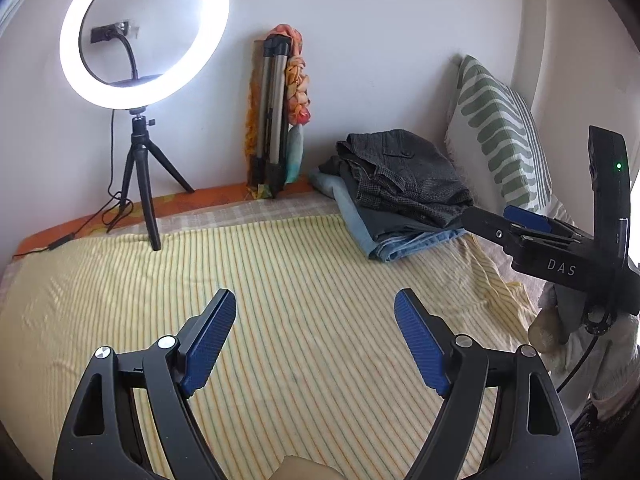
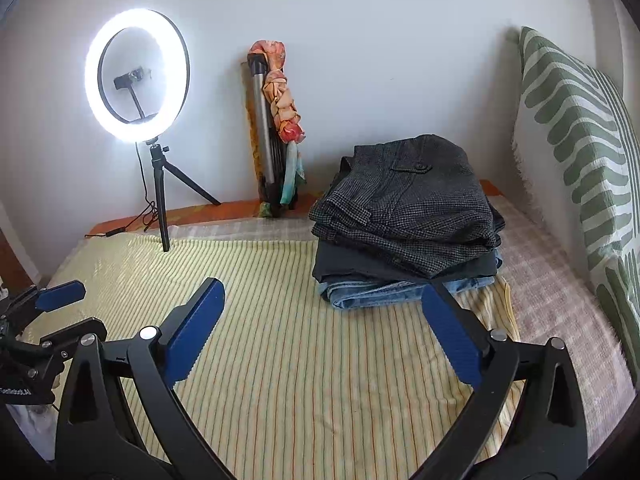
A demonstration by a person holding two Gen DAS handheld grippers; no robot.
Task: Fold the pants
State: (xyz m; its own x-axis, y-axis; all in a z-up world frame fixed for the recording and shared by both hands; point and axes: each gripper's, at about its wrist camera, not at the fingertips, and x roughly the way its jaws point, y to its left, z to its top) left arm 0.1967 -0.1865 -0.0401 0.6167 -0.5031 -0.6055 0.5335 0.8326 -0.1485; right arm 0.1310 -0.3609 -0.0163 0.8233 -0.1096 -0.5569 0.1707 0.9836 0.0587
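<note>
A stack of folded pants lies at the back right of the bed: dark grey checked pants [image 1: 404,172] [image 2: 408,196] on top, a dark pair under them, blue jeans [image 1: 404,244] [image 2: 384,294] at the bottom. My left gripper [image 1: 316,304] is open and empty above the yellow striped cloth [image 1: 280,280]. My right gripper [image 2: 324,292] is open and empty, its right fingertip just in front of the jeans. The right gripper also shows in the left wrist view [image 1: 500,220], beside the stack. The left gripper shows in the right wrist view [image 2: 68,308], at the left edge.
A lit ring light on a small tripod [image 1: 140,40] [image 2: 136,72] stands at the back left, its cable trailing on the bed. A folded tripod with a scarf [image 1: 276,120] [image 2: 276,128] leans on the wall. A green-patterned pillow [image 1: 500,132] [image 2: 580,152] stands at the right.
</note>
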